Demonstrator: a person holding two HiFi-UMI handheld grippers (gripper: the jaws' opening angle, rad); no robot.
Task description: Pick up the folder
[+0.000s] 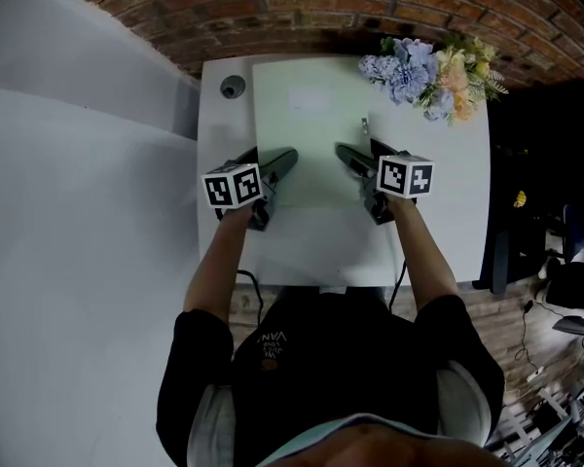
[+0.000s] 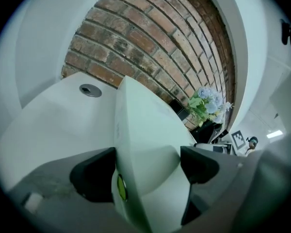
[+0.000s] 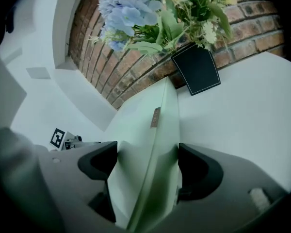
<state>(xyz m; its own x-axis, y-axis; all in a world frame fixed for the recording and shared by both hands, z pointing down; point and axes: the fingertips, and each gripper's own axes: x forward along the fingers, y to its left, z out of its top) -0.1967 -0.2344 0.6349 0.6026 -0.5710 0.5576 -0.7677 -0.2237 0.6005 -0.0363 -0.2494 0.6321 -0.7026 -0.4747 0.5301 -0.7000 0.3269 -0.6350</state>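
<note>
A large pale green folder [image 1: 316,134] lies along the middle of the white table [image 1: 467,193]. My left gripper [image 1: 284,160] grips its left edge and my right gripper [image 1: 346,154] its right edge, both near the front half. In the left gripper view the folder [image 2: 145,130] fills the gap between the dark jaws of the left gripper [image 2: 148,166]. In the right gripper view the folder [image 3: 136,130], with a small metal clip [image 3: 156,116] on its edge, likewise fills the right gripper [image 3: 148,161]. Whether the folder is off the table I cannot tell.
A bouquet of blue and cream flowers [image 1: 433,71] in a black holder [image 3: 196,69] stands at the table's far right corner. A round cable grommet [image 1: 233,87] sits at the far left. A brick wall [image 1: 273,8] runs behind. Cluttered gear [image 1: 565,290] lies on the floor to the right.
</note>
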